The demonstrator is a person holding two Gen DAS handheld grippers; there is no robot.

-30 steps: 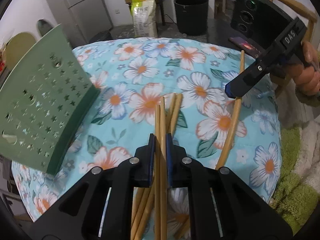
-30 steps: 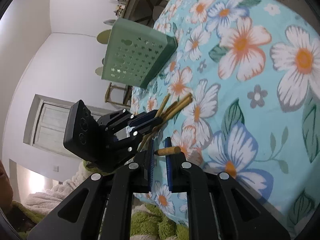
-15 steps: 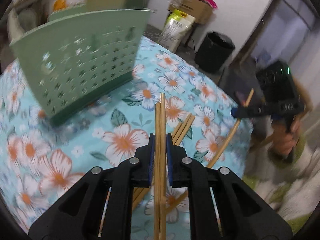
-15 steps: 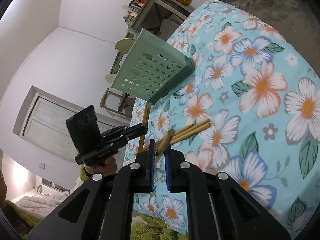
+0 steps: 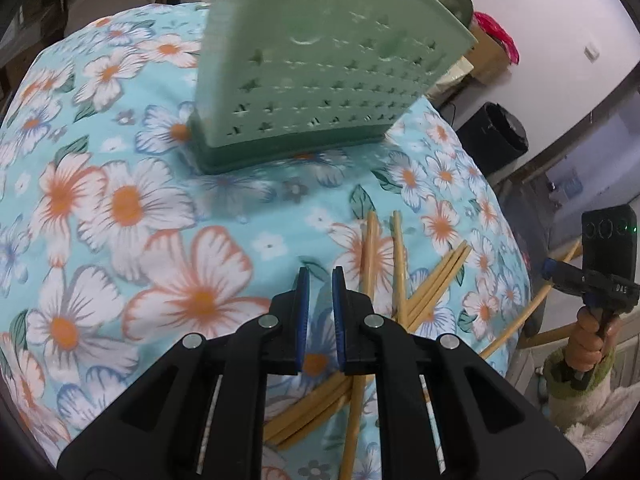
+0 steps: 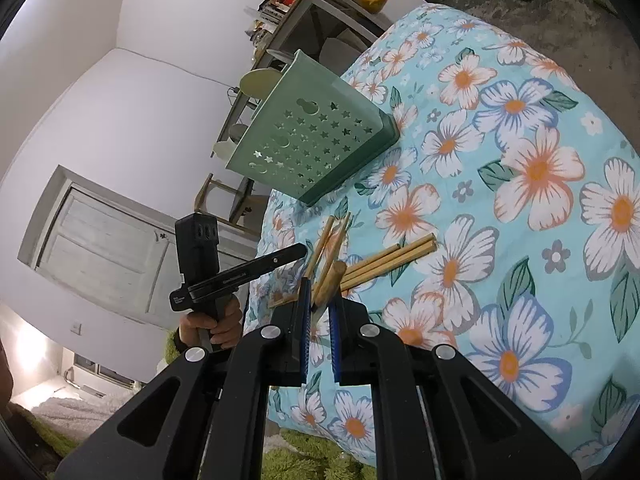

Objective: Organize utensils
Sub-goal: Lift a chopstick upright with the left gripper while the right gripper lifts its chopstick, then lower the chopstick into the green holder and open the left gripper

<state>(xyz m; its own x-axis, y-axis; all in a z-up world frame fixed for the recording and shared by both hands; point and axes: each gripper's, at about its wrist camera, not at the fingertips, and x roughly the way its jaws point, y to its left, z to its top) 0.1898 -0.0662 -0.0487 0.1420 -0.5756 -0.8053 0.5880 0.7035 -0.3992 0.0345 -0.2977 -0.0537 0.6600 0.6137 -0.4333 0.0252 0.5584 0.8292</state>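
Note:
A green holder [image 5: 320, 60] with star-shaped holes stands on the flowered cloth [image 5: 120, 208], just beyond my left gripper [image 5: 318, 280]. That gripper is shut to a narrow gap with nothing between its pads. Two loose chopsticks [image 5: 384, 248] lie on the cloth just right of it, beside a fanned bundle of chopsticks [image 5: 436, 280]. My right gripper [image 6: 320, 292] is shut on one chopstick [image 6: 334, 276], whose round end sticks up past the pads. In the right wrist view the holder [image 6: 316, 136] stands behind the bundle [image 6: 392, 258], and the left gripper [image 6: 298, 252] hovers at the table's left edge.
A black bin [image 5: 502, 136] stands on the floor past the table's far right. A cluttered shelf [image 6: 304, 8] and a white door [image 6: 100, 252] lie beyond the table. A green rug [image 6: 300, 456] covers the floor at the near edge.
The left gripper rolled and swung toward the green holder. The two chopsticks that stood between its jaws now lie on the cloth. The right gripper rose a little with its chopstick.

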